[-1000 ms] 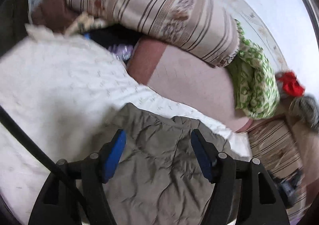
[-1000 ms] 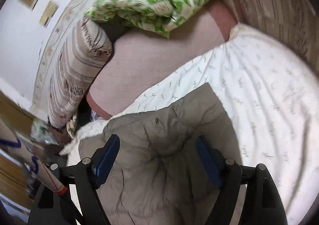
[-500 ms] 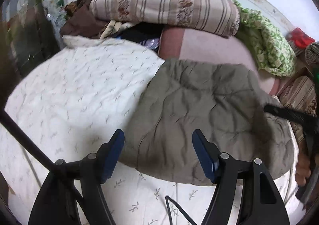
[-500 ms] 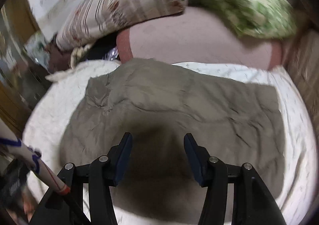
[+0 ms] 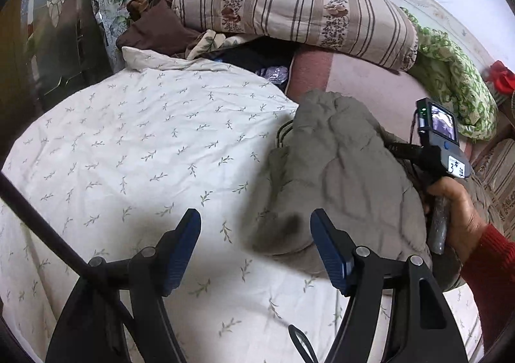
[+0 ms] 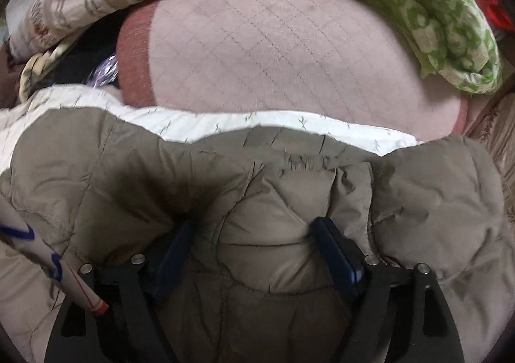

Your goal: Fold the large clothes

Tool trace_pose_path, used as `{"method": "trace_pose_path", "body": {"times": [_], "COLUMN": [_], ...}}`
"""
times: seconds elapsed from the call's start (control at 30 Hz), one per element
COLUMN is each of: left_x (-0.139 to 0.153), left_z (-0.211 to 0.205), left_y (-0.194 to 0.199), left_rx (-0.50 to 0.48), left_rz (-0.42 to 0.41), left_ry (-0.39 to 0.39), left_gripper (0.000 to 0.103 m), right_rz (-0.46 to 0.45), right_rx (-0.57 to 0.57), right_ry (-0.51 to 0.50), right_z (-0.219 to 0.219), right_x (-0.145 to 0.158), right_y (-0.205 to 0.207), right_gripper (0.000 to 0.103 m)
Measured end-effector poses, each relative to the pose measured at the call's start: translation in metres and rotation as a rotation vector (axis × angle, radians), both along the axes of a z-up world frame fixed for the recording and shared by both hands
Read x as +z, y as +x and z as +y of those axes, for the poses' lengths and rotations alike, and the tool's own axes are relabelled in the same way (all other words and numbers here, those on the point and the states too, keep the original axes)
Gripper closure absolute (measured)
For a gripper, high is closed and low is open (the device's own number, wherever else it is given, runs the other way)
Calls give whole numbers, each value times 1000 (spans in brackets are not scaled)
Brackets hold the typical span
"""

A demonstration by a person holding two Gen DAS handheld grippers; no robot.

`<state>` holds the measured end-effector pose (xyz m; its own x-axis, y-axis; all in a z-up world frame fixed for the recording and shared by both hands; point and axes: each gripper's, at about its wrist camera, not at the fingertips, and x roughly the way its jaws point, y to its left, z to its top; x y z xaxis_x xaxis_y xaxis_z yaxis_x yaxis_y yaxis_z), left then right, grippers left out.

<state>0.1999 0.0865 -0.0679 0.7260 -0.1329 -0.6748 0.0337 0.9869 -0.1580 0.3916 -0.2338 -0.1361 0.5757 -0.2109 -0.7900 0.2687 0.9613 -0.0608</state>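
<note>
A padded olive-grey jacket [image 5: 338, 176] lies bunched on the white leaf-print bedcover [image 5: 145, 150], at the right of the left wrist view. My left gripper [image 5: 256, 250] is open and empty, above the bedcover just left of the jacket's near edge. My right gripper [image 6: 254, 247] has its jaws wide apart with a thick fold of the jacket [image 6: 273, 234] bulging between the blue pads [image 6: 338, 253]. In the left wrist view the right gripper's body [image 5: 441, 150] pushes into the jacket from the right, held by a hand in a red sleeve.
A striped pillow [image 5: 296, 8] and a green patterned quilt [image 5: 457, 89] lie at the bed's head on a pink quilted blanket [image 6: 283, 50]. Brown clothes [image 5: 154, 28] are heaped at the far left. A red item [image 5: 500, 79] sits far right.
The jacket went from lying flat to bunched up at the right. My right gripper moved down into it. My left gripper drew back left, off the jacket.
</note>
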Motion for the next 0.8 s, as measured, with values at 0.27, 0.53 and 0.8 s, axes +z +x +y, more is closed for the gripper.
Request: {"method": "trace_pose_path", "body": {"times": [0.27,0.53,0.8], "left_x": [-16,-17,-16], "left_z": [-1,-29,-43], "left_y": [-3,-17,-51], "left_rx": [0,-33,-9], "left_rz": [52,-6,-25], "left_ry": [6,129,149], "left_gripper": [33,33,33], "right_rz": [17,-91,-64], "right_rx": [-7,57,-62], "right_ry": [22,135,62], "right_z": [-2,-24,-70], "right_x": [30,94,68], "right_y": [-15,-178,-361], "right_gripper": [21,20,20]}}
